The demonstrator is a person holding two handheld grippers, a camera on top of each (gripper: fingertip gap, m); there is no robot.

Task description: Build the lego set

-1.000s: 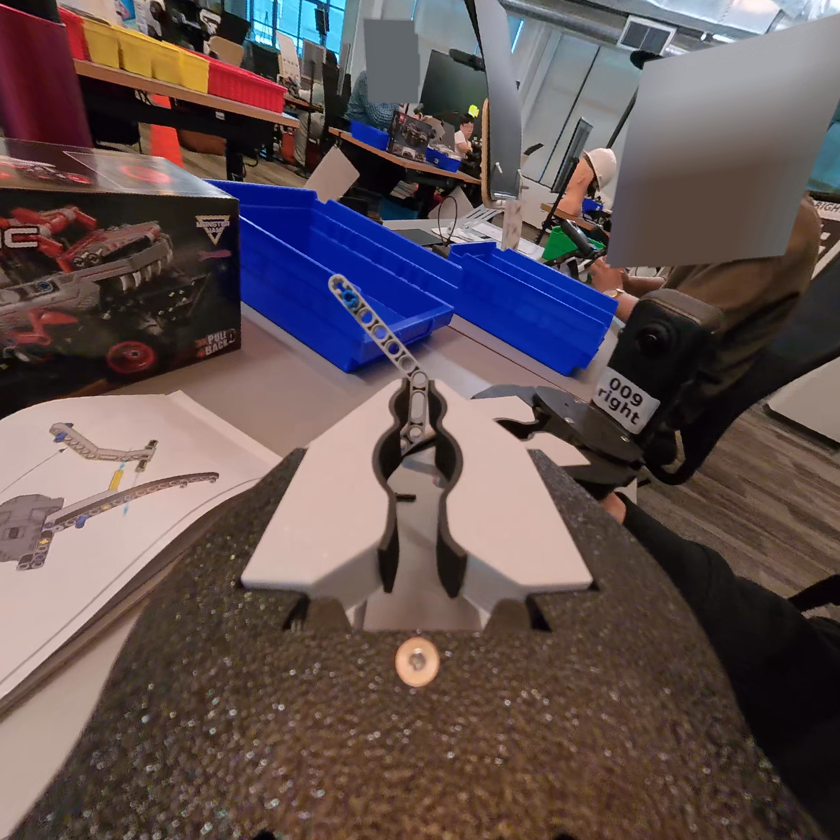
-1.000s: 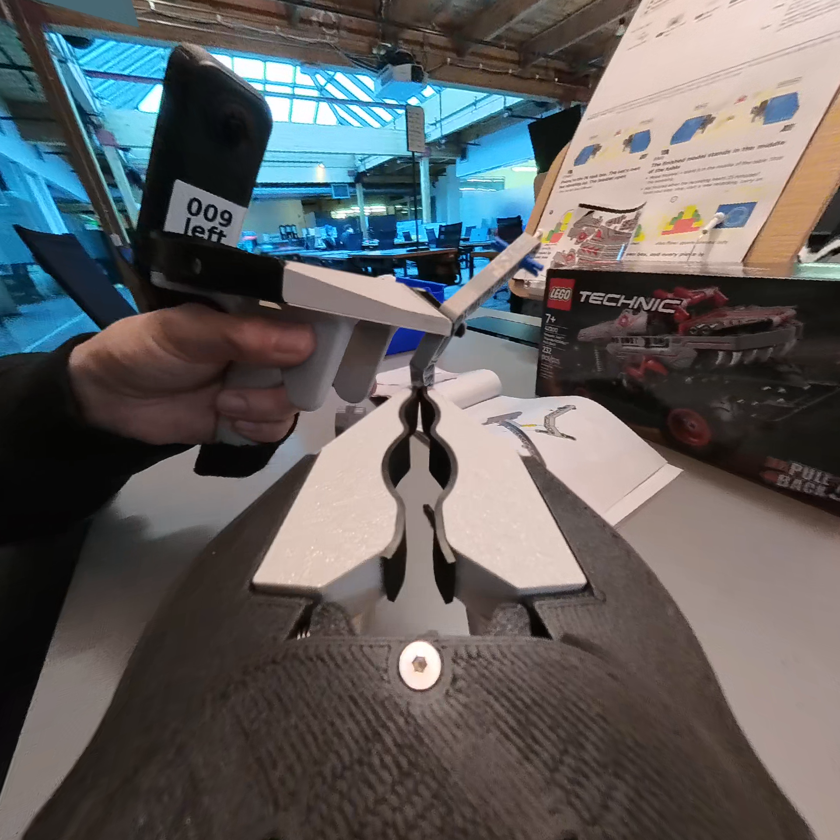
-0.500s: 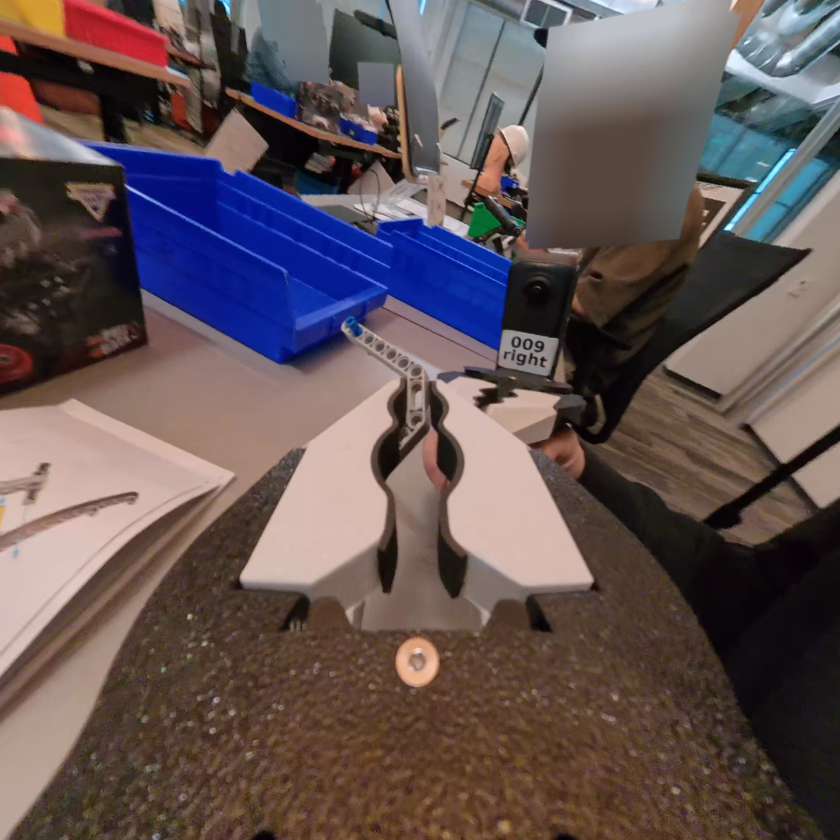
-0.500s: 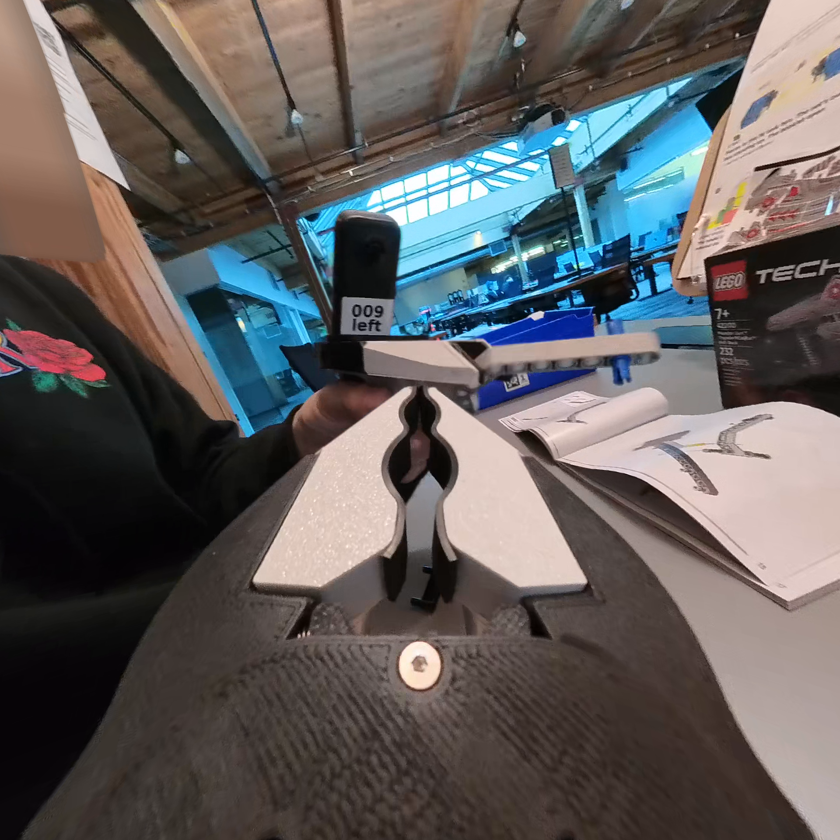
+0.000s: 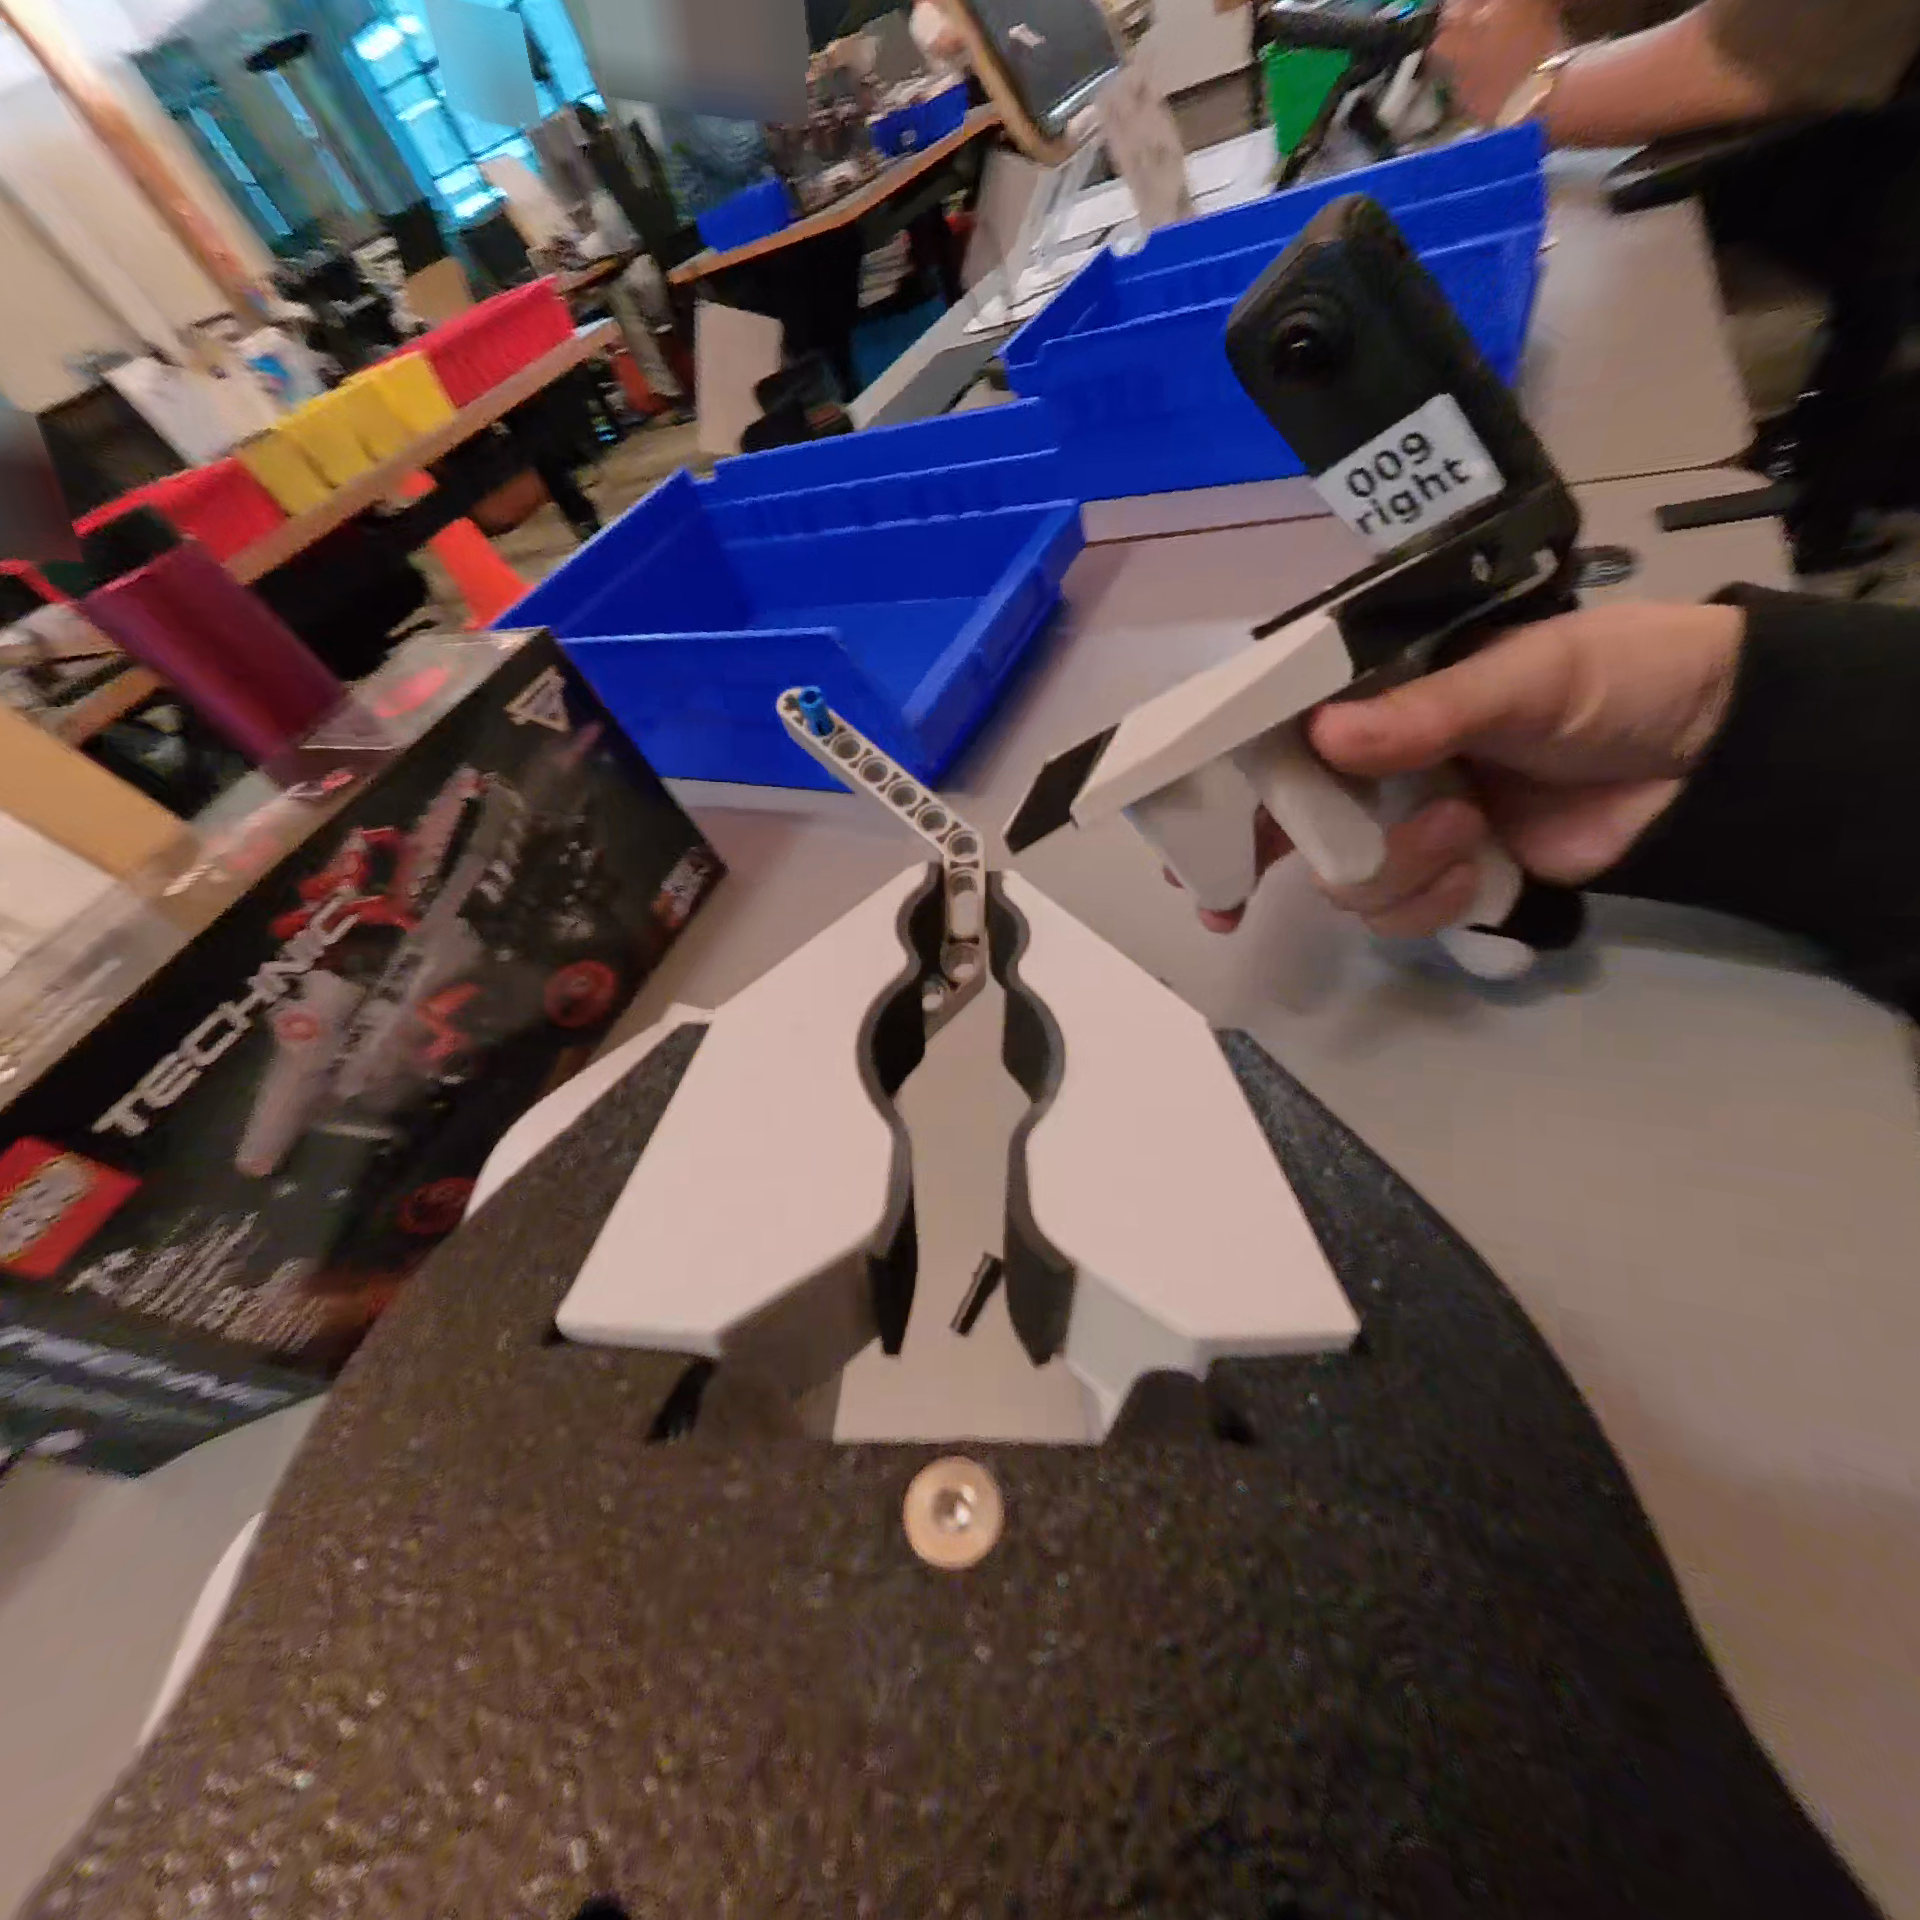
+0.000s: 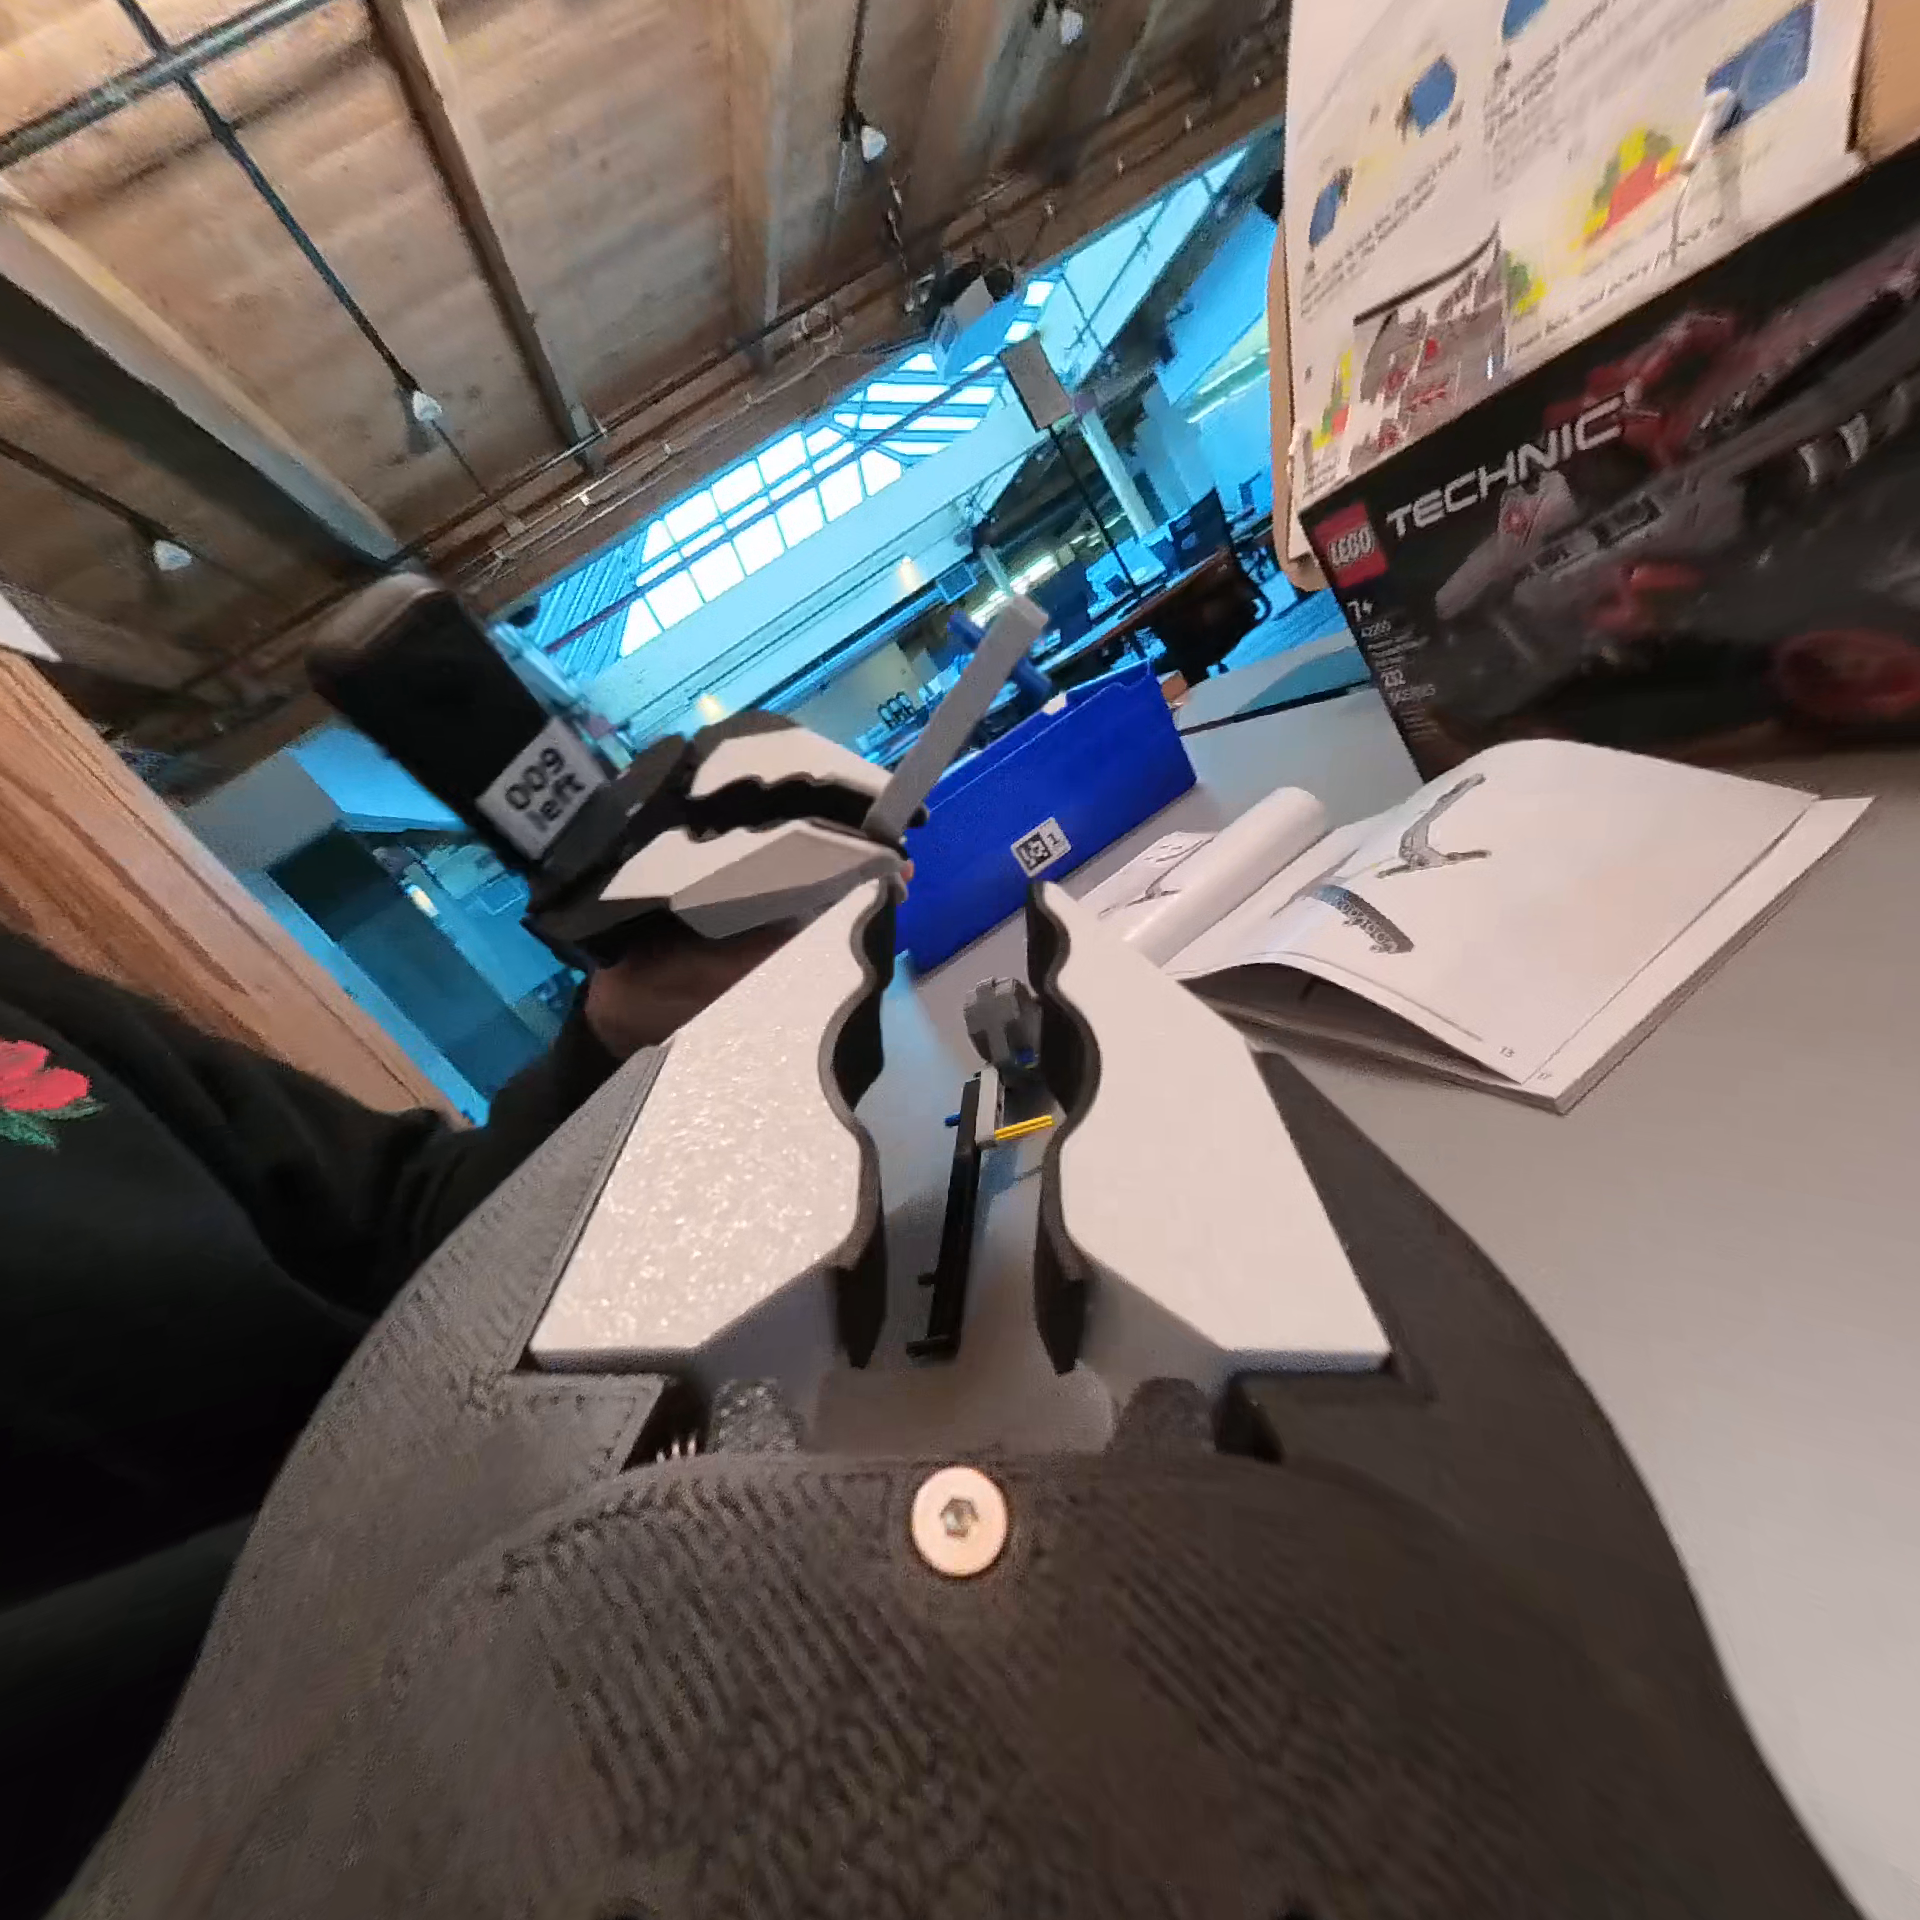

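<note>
In your left wrist view, your left tool pinches the short leg of a bent grey lego beam, whose long arm angles up-left to a blue pin. Your right tool hangs just beside it, above the table.

In your right wrist view, your right tool is spread and holds nothing; a small lego assembly lies on the table below the gap.

Timber ceiling; bright skylights
</note>
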